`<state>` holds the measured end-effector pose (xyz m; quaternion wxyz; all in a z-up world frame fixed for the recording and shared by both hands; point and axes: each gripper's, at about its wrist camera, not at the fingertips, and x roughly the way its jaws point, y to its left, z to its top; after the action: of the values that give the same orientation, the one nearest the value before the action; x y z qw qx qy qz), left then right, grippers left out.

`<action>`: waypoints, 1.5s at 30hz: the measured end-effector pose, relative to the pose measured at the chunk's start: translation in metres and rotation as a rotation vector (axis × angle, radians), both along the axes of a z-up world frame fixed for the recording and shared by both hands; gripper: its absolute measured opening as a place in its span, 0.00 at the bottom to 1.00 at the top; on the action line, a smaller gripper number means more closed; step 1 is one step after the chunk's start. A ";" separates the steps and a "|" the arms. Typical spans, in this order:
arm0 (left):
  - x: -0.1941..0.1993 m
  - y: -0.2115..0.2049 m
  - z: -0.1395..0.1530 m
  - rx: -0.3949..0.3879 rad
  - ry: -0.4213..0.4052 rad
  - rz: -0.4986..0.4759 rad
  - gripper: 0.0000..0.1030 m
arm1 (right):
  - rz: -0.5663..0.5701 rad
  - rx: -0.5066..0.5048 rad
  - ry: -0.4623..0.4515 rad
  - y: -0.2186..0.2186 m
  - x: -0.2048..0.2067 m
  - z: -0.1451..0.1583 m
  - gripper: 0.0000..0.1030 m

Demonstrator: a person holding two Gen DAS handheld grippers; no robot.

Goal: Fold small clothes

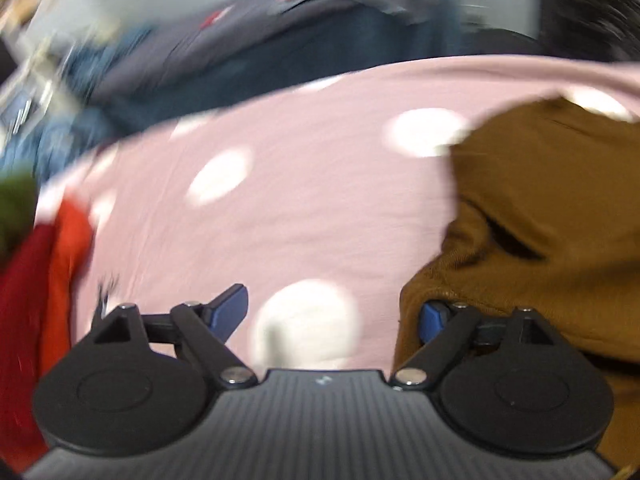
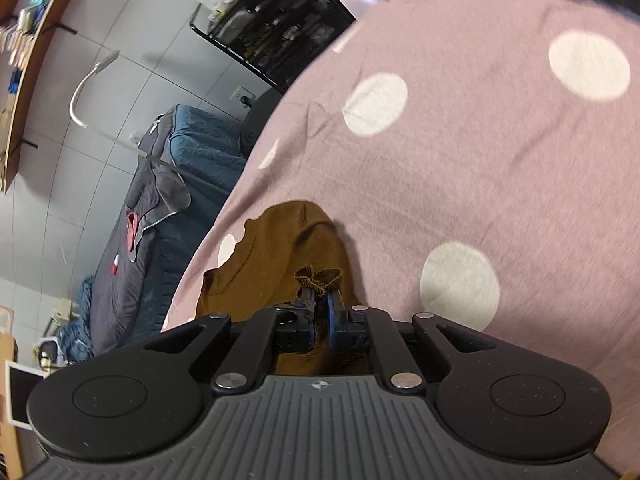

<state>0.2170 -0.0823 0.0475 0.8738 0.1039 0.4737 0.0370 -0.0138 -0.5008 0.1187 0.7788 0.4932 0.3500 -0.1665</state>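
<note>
Pink bedding with white dots (image 1: 320,200) fills the left wrist view, which is blurred: on it the left gripper (image 1: 328,312) stands with its jaws spread wide and nothing pinched between them, its right-hand blue pad (image 1: 432,322) just against the edge of the brown knitted garment (image 1: 540,220), while a red and orange cloth (image 1: 44,272) lies at the far side of the bedding from that garment. From the right wrist view the same bedding (image 2: 500,160) carries the brown garment (image 2: 280,248) near its edge, beside a dark blue bed (image 2: 160,220), and the right gripper (image 2: 319,308) is clenched on a ribbed fold of the garment that pokes up past its blue pads.
</note>
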 end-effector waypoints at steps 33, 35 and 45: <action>0.036 0.115 -0.018 -0.657 0.216 0.166 0.97 | 0.895 -0.682 0.053 0.117 0.037 -0.003 0.46; 0.036 0.116 -0.017 -0.653 0.215 0.167 0.97 | 0.968 -0.733 0.112 0.128 0.047 -0.017 0.43; 0.037 0.115 -0.016 -0.582 0.196 0.119 0.97 | 0.950 -0.238 0.010 0.089 0.084 0.013 0.04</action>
<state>0.2536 0.0323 0.0314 0.8132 -0.1753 0.5518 -0.0595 0.0706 -0.4114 0.1319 0.8181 0.1856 0.5185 0.1660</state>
